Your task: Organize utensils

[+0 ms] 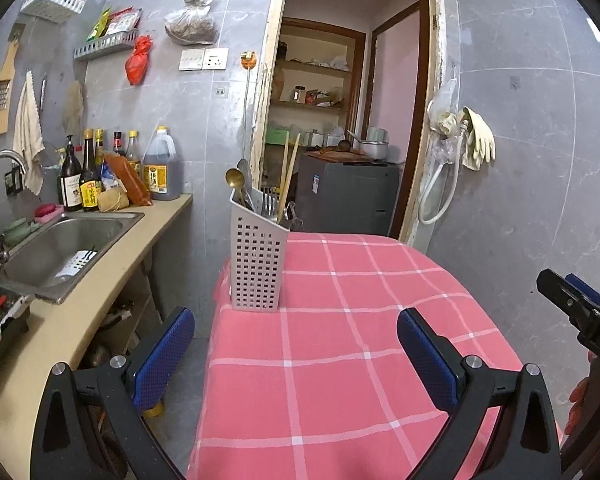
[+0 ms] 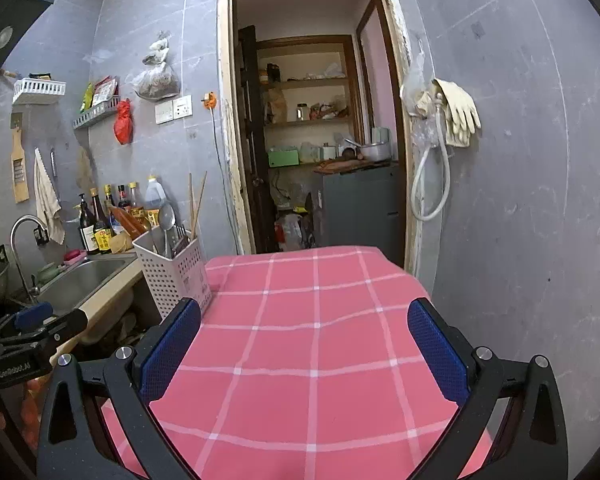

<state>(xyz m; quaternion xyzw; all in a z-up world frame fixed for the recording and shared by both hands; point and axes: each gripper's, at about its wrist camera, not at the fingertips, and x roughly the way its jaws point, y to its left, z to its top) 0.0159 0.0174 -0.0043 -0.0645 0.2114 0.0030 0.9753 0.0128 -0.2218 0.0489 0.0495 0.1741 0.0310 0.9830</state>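
A white perforated utensil holder (image 1: 256,266) stands upright at the far left corner of the pink checked tablecloth (image 1: 360,340). It holds spoons (image 1: 236,182), forks, chopsticks (image 1: 290,176) and other metal pieces. The right wrist view shows the same holder (image 2: 176,272) at the cloth's (image 2: 312,340) left edge with utensils in it. My left gripper (image 1: 296,354) hovers open over the near part of the table, nothing between its blue pads. My right gripper (image 2: 306,352) is likewise open with nothing in it, and it shows at the far right of the left view (image 1: 572,300).
A counter with a steel sink (image 1: 60,252), tap and sauce bottles (image 1: 88,176) runs along the left, close to the table. An open doorway (image 1: 340,120) with shelves and a grey cabinet lies behind. Rubber gloves (image 1: 476,140) and a hose hang on the right wall.
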